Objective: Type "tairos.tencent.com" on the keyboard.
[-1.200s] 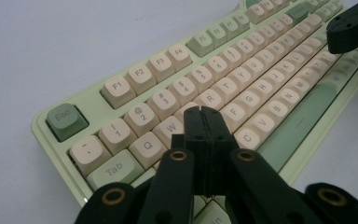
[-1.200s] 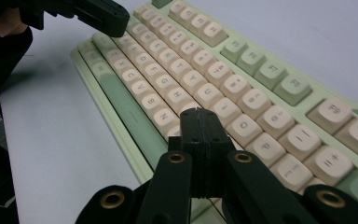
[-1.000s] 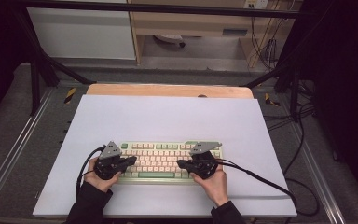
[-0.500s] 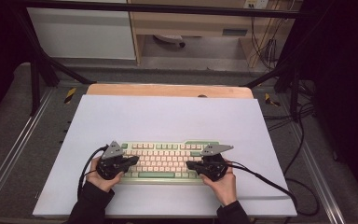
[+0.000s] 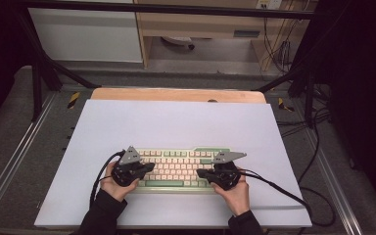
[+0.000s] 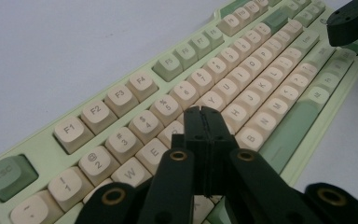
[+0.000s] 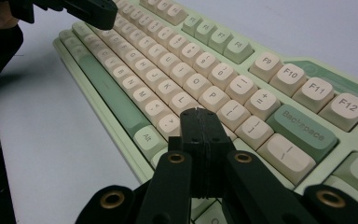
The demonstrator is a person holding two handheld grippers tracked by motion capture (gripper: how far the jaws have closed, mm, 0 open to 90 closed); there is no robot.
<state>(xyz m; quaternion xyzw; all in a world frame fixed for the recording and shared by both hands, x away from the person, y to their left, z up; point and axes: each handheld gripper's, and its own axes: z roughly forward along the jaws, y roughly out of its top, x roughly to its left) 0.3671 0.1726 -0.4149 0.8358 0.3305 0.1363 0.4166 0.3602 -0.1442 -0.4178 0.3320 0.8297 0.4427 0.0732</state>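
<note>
Typing is the step in hand, by the look of it: both tongs are hovering over the keyboard (image 5: 176, 168), which is lying on the desk (image 5: 176, 122) near its front edge. The left tongs (image 6: 201, 112) are pressed fully shut with nothing between the jaws, the joined tip pointing down at the keys around R and T. The right tongs (image 7: 199, 113) are likewise shut and empty, the tip sitting over the keys just past L and P, near the bracket keys. Whether either tip is actually touching a cap I cannot tell. In the high view the left tongs (image 5: 147, 168) and the right tongs (image 5: 201, 172) are facing each other over the keyboard's two ends. The next move is probably calling for one closed tip dropping straight onto a single cap, without clipping its neighbours.
</note>
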